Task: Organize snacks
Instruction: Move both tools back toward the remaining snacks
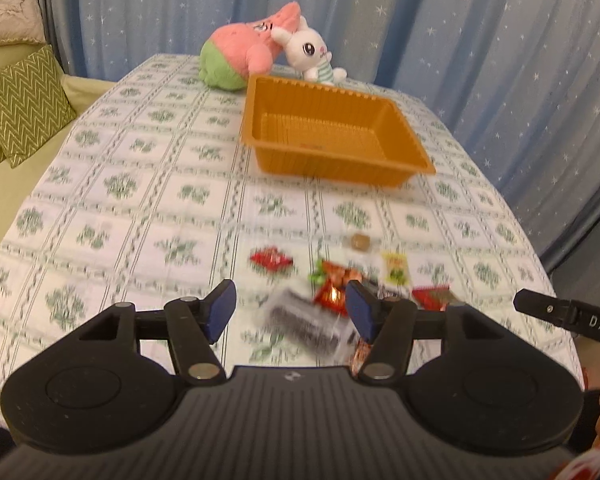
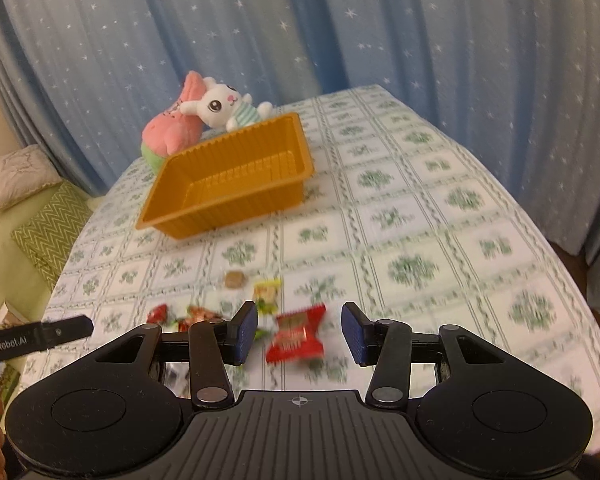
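left wrist view
left gripper [image 1: 290, 306]: jaws apart, nothing pressed between the blue pads [image 1: 224, 312]; it hangs above the tablecloth [image 1: 112, 200].
snacks under it: a clear packet with dark contents [image 1: 304, 322] lies in the gap between the fingers, below them; no pad touches it as far as the blur lets me tell.
red-orange wrapper [image 1: 334, 286]: just beside the right-hand pad, partly hidden by it.
other snacks: a red wrapper [image 1: 271, 259] ahead of the gap, a round brown sweet [image 1: 359, 241] further on, a yellow packet [image 1: 396, 270] near it, another red packet [image 1: 434, 296] off to the right.
count: about six wrapped snacks, blurred, so the number is rough.
orange tray [image 1: 404, 160]: one, empty, well beyond the snacks.
plush toys: two, a pink-and-green one [image 1: 240, 48] and a white rabbit [image 1: 312, 50], touching, behind the tray.
right gripper finger [image 1: 548, 306]: a black tip enters at the right edge.

right wrist view
right gripper [image 2: 300, 330]: jaws apart, holding nothing.
red snack packet [image 2: 298, 334]: lies on the cloth in the gap between the two pads, clear of both.
other snacks: yellow packet [image 2: 267, 294] and brown sweet [image 2: 234, 280] ahead and left; red wrappers [image 2: 158, 314] further left, partly behind the finger.
tray [image 2: 172, 224]: one, far ahead on the left, with both plush toys behind it.
left gripper finger [image 2: 60, 332]: black tip at the left edge, well apart from the red packet.
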`<state>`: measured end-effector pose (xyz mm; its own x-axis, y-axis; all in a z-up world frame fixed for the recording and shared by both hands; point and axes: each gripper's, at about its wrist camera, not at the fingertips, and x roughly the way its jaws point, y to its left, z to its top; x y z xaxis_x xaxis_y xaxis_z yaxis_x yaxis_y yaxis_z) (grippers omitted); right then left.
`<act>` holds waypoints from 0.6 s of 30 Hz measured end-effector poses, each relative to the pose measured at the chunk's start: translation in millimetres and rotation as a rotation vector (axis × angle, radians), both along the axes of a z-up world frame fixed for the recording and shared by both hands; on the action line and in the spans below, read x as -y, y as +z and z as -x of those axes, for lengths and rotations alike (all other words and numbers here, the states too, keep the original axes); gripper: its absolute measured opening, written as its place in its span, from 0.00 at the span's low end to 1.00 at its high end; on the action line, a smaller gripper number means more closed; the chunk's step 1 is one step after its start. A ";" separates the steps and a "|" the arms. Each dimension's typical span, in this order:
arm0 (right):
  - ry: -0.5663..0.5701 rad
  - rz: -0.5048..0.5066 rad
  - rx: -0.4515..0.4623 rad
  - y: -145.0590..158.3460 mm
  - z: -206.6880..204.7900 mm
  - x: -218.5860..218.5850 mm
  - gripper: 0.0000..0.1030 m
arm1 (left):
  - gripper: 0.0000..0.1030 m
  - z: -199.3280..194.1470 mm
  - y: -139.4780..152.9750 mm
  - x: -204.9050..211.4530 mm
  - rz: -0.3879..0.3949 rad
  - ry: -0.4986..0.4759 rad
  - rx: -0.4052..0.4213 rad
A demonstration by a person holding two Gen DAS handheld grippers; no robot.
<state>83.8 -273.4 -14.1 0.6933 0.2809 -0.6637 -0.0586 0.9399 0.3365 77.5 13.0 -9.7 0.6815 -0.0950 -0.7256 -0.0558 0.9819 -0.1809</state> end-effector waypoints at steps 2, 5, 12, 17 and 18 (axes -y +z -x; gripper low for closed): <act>0.003 0.005 -0.008 -3.7 8.5 -0.8 0.46 | 0.57 8.5 -4.2 -0.8 0.003 0.005 -0.008; 0.008 0.021 -0.023 -11.2 19.2 -2.8 0.47 | 0.58 20.7 -9.5 -1.6 0.007 0.006 -0.019; -0.003 0.046 -0.050 -24.6 31.6 -1.6 0.48 | 0.61 36.4 -20.7 -2.8 0.008 0.005 -0.042; -0.008 0.049 -0.063 -29.8 32.4 -0.4 0.48 | 0.62 37.9 -30.3 -2.0 0.001 0.002 -0.064; -0.008 0.047 -0.066 -30.8 31.3 -0.6 0.48 | 0.62 37.6 -31.6 -1.6 0.002 0.001 -0.068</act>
<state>52.5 -272.8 -44.9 0.6493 0.2433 -0.7206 -0.0305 0.9550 0.2950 40.0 14.7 -41.3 0.6304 -0.0960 -0.7703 -0.0690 0.9815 -0.1787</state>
